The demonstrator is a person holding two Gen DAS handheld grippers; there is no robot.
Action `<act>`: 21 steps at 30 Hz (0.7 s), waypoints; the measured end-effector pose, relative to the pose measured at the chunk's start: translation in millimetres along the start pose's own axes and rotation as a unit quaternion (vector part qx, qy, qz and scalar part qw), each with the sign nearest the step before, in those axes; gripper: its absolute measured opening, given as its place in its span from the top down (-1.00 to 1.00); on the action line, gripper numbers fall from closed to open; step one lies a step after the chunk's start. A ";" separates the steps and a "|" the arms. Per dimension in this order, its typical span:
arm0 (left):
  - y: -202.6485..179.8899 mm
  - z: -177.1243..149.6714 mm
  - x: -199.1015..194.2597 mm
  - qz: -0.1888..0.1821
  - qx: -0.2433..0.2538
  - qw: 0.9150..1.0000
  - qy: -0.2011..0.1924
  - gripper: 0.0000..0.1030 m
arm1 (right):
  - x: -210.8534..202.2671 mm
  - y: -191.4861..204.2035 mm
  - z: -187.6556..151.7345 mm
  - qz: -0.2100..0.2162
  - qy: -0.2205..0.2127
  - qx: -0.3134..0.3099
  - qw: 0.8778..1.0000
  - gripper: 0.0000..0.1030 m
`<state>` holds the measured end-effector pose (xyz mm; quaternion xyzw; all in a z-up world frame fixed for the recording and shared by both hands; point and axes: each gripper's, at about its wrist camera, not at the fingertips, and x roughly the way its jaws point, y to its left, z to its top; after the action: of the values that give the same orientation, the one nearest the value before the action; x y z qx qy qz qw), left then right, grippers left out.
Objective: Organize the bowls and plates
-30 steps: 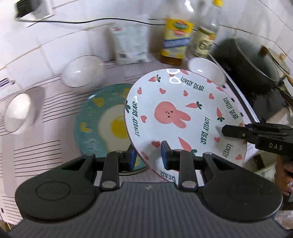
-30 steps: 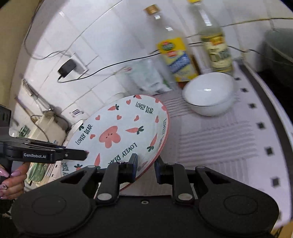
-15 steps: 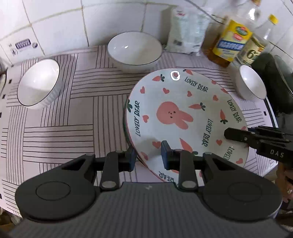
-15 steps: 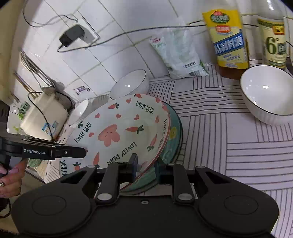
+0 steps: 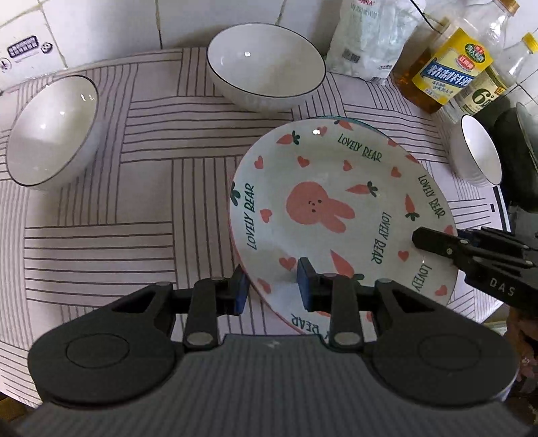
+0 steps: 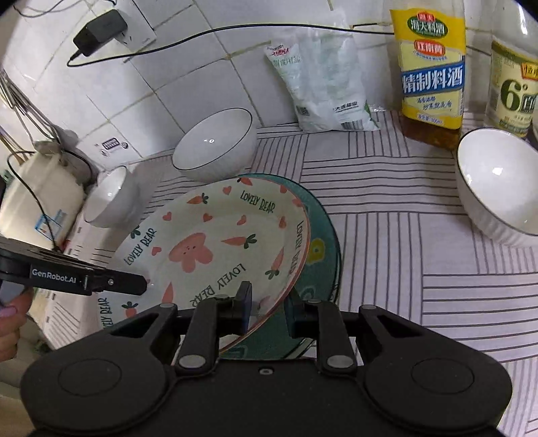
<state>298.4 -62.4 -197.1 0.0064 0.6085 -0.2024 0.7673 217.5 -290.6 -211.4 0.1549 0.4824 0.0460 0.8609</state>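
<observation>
Left wrist view, looking steeply down on a bench (image 5: 117,208) under a striped cloth. At centre right, a rabbit plate (image 5: 336,188), white with pink carrots, hearts and the words LOVELY BEAR, lying on top of a teal plate (image 6: 319,235) of which only a thin edge peeks out at 12 o'clock. At 6 o'clock of the plate, the left gripper (image 5: 272,285), its blue-padded fingers (image 5: 304,285) straddling the near rim: one pad outside the edge, one over the plate's face. Fingers just now easing wider apart with the rim between them; cannot tell whether the pads press on it. At 3 o'clock, the right gripper (image 5: 420,240), reaching in over the rim. Around the plates, three white bowls, all upright and apart from them: a back bowl (image 5: 265,64) at 12 o'clock, a left bowl (image 5: 50,131) at 10 o'clock, a small bowl (image 5: 477,151) at 2 o'clock. Behind, against the tiled wall, a white bag (image 5: 366,37) and a cooking-wine bottle (image 5: 447,67).

Right wrist view, from the opposite side. Rabbit plate at centre left, slightly tilted, overlapping the teal plate, whose rim shows from 12 to 5 o'clock. Right gripper at 6 o'clock, fingers clamped on the rabbit plate's rim. Left gripper at 9 o'clock, held by a hand (image 6: 10,322). Charger (image 6: 101,30) in a wall socket at 11 o'clock.
</observation>
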 end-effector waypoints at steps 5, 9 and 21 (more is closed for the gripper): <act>-1.7 -2.1 14.7 -0.002 -0.004 1.000 0.028 0.43 | 3.5 14.0 -0.9 -0.058 0.013 -0.029 0.998 0.45; -9.0 -7.1 19.4 0.013 0.027 0.999 0.033 0.46 | 1.9 31.0 -0.8 -0.111 0.014 -0.071 0.991 0.40; -25.3 -14.8 -1.1 0.039 0.023 0.999 0.029 0.44 | -16.5 54.3 -9.9 -0.163 0.000 -0.139 0.977 0.39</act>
<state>276.4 -81.6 -193.9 0.0538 0.6247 -0.1861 0.7564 204.2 -240.7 -185.8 -0.0471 0.4902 -0.0277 0.8699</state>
